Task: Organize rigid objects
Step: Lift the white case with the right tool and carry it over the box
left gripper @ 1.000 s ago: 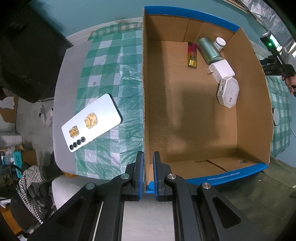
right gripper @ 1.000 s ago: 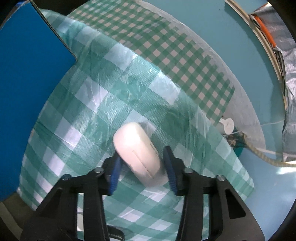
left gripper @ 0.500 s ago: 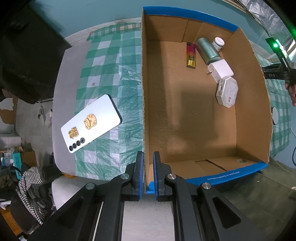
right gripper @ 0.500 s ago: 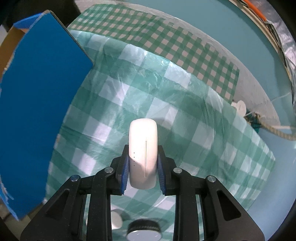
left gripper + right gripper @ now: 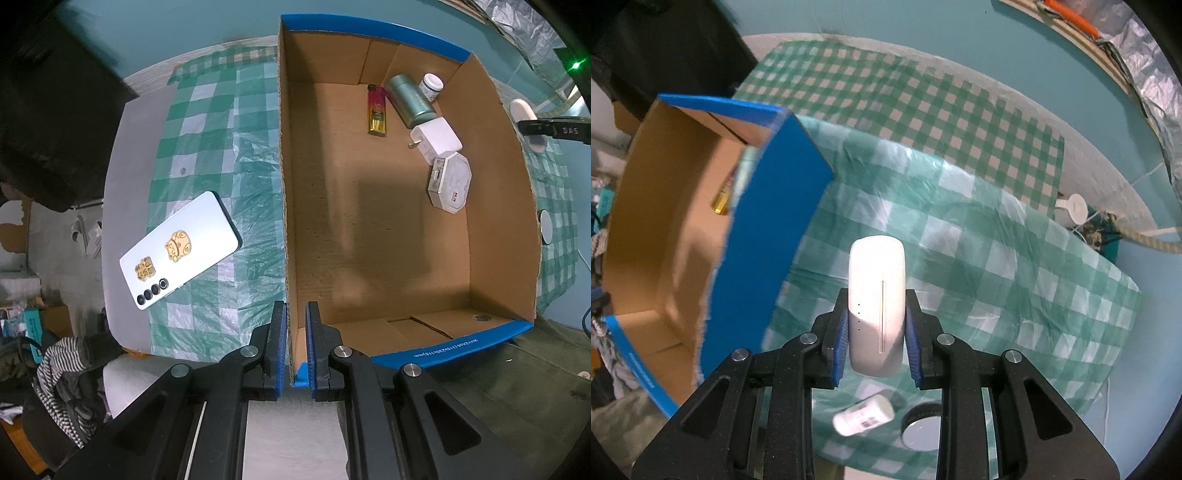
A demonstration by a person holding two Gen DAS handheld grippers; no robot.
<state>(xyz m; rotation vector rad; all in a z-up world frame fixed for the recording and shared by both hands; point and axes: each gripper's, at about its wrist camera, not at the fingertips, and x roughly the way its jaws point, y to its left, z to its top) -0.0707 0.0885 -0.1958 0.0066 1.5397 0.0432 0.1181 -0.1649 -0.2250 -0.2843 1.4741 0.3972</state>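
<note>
Floor (image 5: 960,33): smooth teal, evenly lit.
Counter (image 5: 129,155): grey top under a green-and-white checked cloth (image 5: 1015,266) with a clear plastic film.
Edge of room: crinkled silver foil (image 5: 1152,85) at upper right.
Left side: striped fabric (image 5: 62,369) heaped low; slippers (image 5: 86,236) on the floor.
Cables: a rope (image 5: 1145,236) and white cord beside the counter.

Left tool: your matte black two-finger left gripper (image 5: 294,347), blue ribbed pads, silver round screws on its linkage.
Right tool: your matching black right gripper (image 5: 876,343), blue pads, silver screws, triangular cut-outs in arms.
</note>
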